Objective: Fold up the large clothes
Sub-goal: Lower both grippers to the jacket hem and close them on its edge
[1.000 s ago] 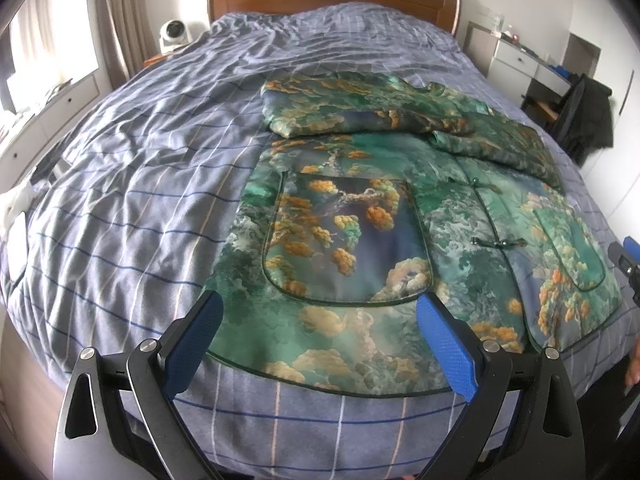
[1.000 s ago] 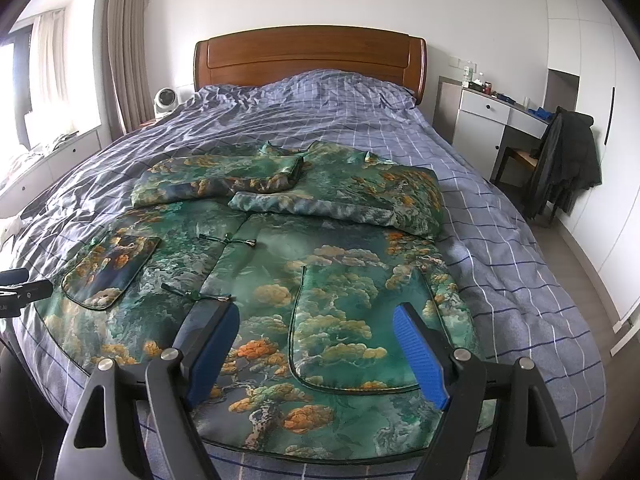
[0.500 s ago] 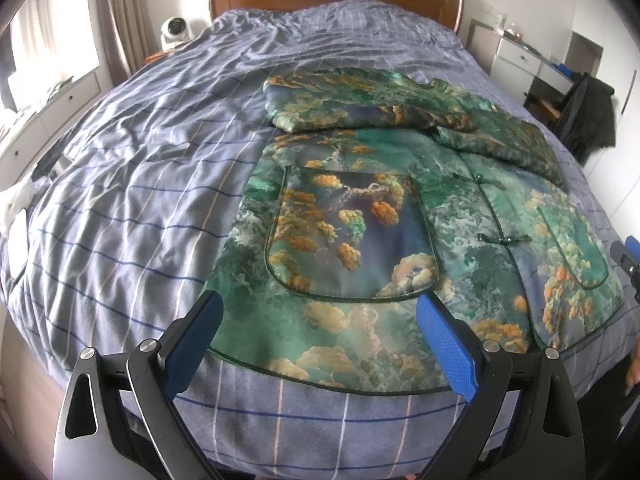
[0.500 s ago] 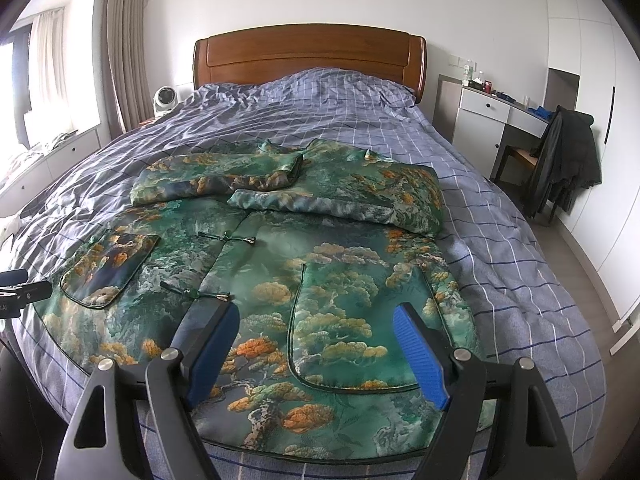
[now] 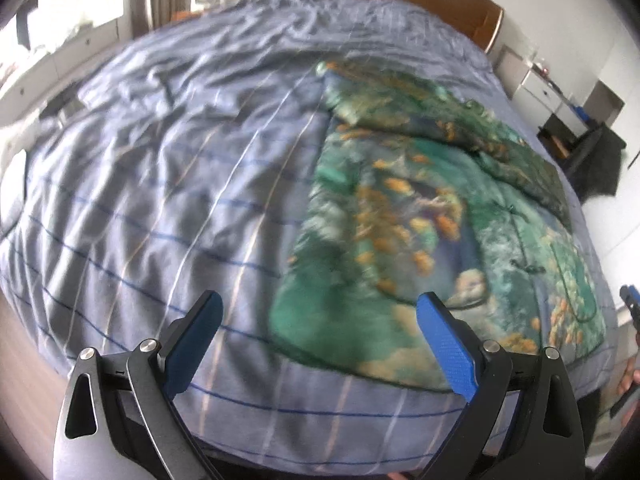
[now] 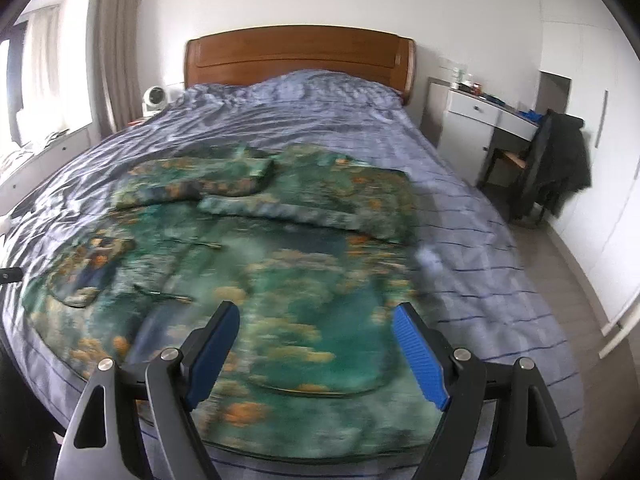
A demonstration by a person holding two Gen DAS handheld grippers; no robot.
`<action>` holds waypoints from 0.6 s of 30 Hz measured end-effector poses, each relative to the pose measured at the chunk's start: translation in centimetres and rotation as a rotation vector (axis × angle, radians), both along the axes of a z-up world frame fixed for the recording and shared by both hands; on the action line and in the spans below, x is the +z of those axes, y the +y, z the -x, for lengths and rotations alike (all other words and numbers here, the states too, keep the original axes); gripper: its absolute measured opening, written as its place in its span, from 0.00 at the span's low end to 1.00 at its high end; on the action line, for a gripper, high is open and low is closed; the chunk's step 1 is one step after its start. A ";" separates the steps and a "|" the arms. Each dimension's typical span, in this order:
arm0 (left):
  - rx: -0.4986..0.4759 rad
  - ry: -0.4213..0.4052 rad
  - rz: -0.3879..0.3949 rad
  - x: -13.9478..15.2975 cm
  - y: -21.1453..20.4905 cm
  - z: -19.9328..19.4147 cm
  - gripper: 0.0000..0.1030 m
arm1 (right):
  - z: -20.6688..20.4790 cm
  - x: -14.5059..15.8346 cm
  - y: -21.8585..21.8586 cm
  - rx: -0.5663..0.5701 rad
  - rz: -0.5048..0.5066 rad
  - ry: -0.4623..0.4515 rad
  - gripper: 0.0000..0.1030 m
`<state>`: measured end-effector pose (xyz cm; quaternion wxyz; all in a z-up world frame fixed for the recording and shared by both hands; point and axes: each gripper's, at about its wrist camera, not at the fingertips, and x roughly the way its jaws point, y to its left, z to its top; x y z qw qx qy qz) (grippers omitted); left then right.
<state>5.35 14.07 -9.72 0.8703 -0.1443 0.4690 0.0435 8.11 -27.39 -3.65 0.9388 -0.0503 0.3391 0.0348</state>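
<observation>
Blue-padded left gripper (image 5: 320, 312), right gripper (image 6: 316, 324) wide apart, empty

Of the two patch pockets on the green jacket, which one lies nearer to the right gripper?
The large pocket just beyond the open right gripper, outlined by dark piping. The other pocket sits far off at the jacket's opposite front, near the picture's left edge.

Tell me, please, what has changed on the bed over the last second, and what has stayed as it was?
The left gripper has swung toward the jacket's left edge, so bare duvet now fills most of its view. The right gripper shifted slightly over the hem. Nothing was taken hold of or let go: both stand open and empty. The jacket lies as before, sleeves folded across its chest.
</observation>
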 end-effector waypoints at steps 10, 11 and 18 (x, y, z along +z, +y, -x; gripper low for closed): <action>-0.150 0.113 0.145 -5.8 -1.0 -3.9 0.96 | -2.4 -6.4 -12.0 -0.053 -0.288 0.371 0.79; -0.163 0.120 0.126 -6.2 -1.5 -4.2 0.96 | -2.6 -7.0 -12.3 -0.040 -0.324 0.386 0.80; -0.194 0.149 0.075 -5.7 -3.1 -3.9 0.72 | -3.9 -10.2 -10.9 0.091 -0.395 0.483 0.81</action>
